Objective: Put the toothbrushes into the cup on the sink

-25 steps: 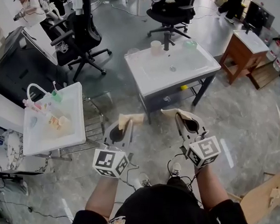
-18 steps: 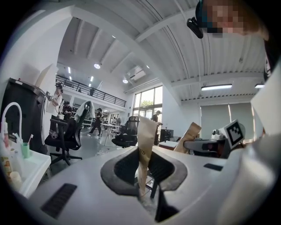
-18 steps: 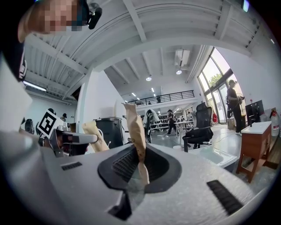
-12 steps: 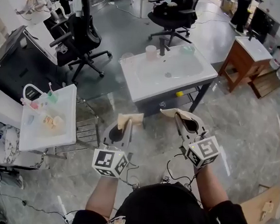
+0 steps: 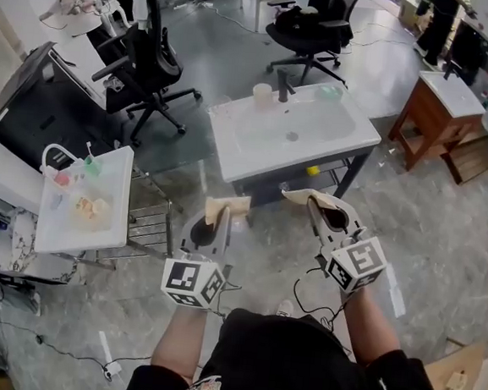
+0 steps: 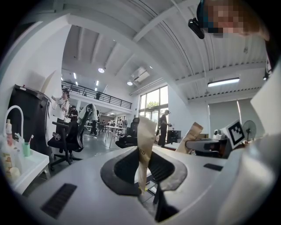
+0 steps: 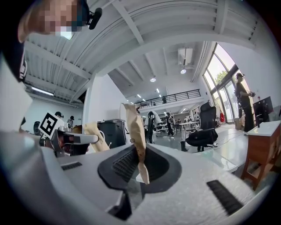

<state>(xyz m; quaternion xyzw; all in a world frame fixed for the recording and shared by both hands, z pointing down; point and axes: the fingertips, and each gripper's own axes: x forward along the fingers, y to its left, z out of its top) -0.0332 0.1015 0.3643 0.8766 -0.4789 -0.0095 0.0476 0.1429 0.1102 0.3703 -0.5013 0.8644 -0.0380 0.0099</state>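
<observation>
We hold both grippers mid-air, well short of the sink [image 5: 250, 139]. Left gripper [image 5: 227, 207] & right gripper [image 5: 305, 196]: fingers pressed together, nothing btwn them. Cup [image 5: 262, 95] sits on sink's back rim by tap [image 5: 283, 85]; toothbrush [image 5: 89, 150] in green cup [image 5: 93, 166], left tabletop [image 5: 110, 221].

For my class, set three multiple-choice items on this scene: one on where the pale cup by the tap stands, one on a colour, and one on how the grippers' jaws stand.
1. Where does the pale cup stand?
A on the floor
B on the back rim of the sink, beside the tap
C on the wooden cabinet

2. What colour is the tap?
A black
B red
C yellow

3. How do the jaws of the left gripper and right gripper stand?
A wide apart
B gripping a thing
C together, nothing between

Key:
1 B, the head view shows it next to the tap.
2 A, it is dark against the white basin.
3 C, each gripper view shows closed tips.
</observation>
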